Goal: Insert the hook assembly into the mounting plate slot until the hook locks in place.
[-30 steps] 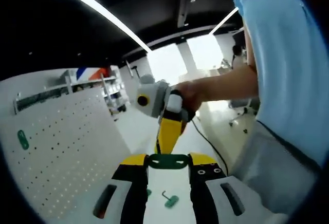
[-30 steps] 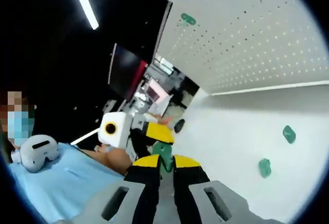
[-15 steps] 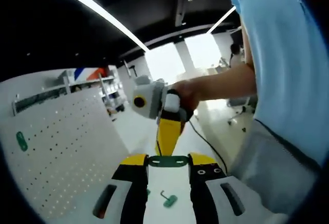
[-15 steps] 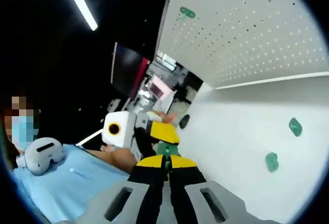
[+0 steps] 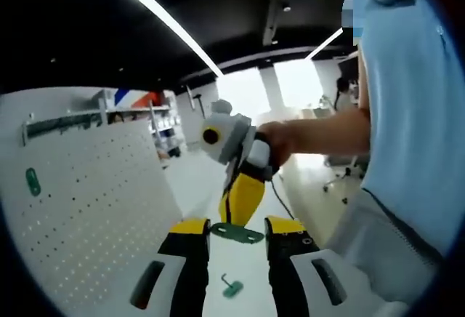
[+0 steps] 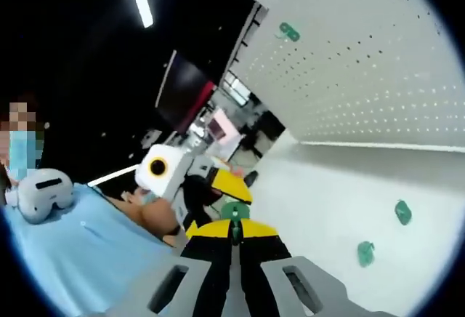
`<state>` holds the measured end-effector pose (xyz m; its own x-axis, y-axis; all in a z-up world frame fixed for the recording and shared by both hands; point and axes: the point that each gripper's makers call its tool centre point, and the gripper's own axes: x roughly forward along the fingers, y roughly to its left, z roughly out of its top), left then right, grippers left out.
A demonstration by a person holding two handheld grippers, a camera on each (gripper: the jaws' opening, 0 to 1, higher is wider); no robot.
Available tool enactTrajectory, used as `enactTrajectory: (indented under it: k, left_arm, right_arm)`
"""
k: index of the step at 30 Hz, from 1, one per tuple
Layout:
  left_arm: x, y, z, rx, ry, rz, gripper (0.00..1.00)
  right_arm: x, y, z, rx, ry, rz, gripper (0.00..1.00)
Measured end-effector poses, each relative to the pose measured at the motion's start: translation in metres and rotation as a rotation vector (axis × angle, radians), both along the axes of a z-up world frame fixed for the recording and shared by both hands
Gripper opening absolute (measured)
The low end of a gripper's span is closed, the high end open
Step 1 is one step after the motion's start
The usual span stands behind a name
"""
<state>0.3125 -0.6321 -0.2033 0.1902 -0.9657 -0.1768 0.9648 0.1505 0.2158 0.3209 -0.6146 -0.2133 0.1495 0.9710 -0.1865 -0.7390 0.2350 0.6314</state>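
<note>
Green mounting plate [image 5: 237, 233] pinched by right gripper [image 6: 232, 231], left gripper [image 5: 234, 231] alongside.

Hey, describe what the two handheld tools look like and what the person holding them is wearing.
Each tool has black jaws with yellow tips rising from a grey-white body with dark slots. In the left gripper view, the right tool has a yellow neck and a black cable trailing from the handle. In the right gripper view, the left tool looks alike. The person wears a light blue short-sleeved shirt.

The right tongs [image 5: 243, 224] pinch a green plate [image 5: 237, 233] between the left tongs' [image 5: 236, 231] open jaws. A green hook [image 5: 231, 288] lies on the desk [image 5: 240, 273] below.
</note>
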Motion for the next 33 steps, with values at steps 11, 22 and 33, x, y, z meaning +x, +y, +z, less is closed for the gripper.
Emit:
enactTrajectory:
  k: [11, 22, 33]
  left_arm:
    - [0.008, 0.004, 0.010, -0.048, 0.033, 0.031, 0.32]
    - [0.013, 0.009, 0.024, -0.103, 0.042, 0.055, 0.32]
    - [0.018, 0.013, 0.029, -0.114, 0.033, 0.075, 0.30]
  right_arm:
    - [0.011, 0.003, 0.007, -0.103, -0.306, -0.036, 0.01]
    - [0.017, 0.008, 0.020, -0.174, -0.637, -0.056, 0.01]
    - [0.019, 0.011, 0.024, -0.278, -0.855, -0.082, 0.01]
